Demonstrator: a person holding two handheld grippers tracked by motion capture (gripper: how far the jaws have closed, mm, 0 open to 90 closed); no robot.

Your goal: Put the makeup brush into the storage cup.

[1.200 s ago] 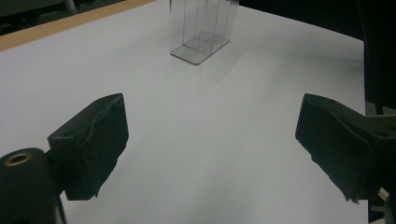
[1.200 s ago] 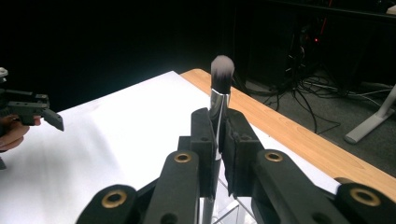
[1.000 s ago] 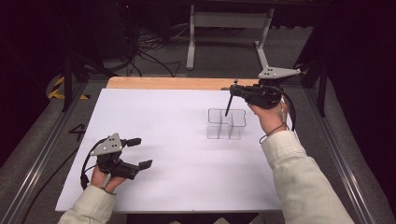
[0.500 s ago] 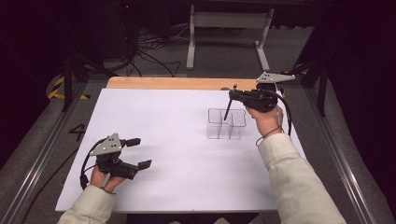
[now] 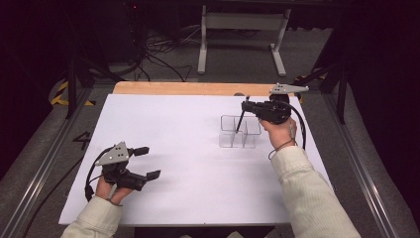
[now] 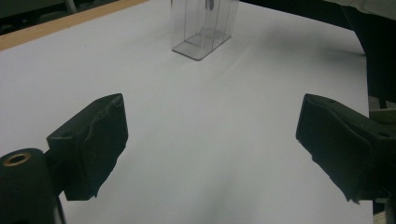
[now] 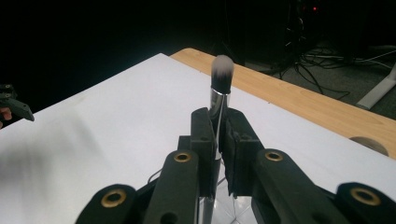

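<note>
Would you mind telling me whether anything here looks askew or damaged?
Nothing stands out. The clear organizer stands upright and intact; the right tongs hold a makeup brush over it, handle down, and the left tongs rest open.

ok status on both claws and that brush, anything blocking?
Right claw shut on makeup brush, handle end down over clear organizer. Left claw open, resting on white table. Nothing in the way.
</note>
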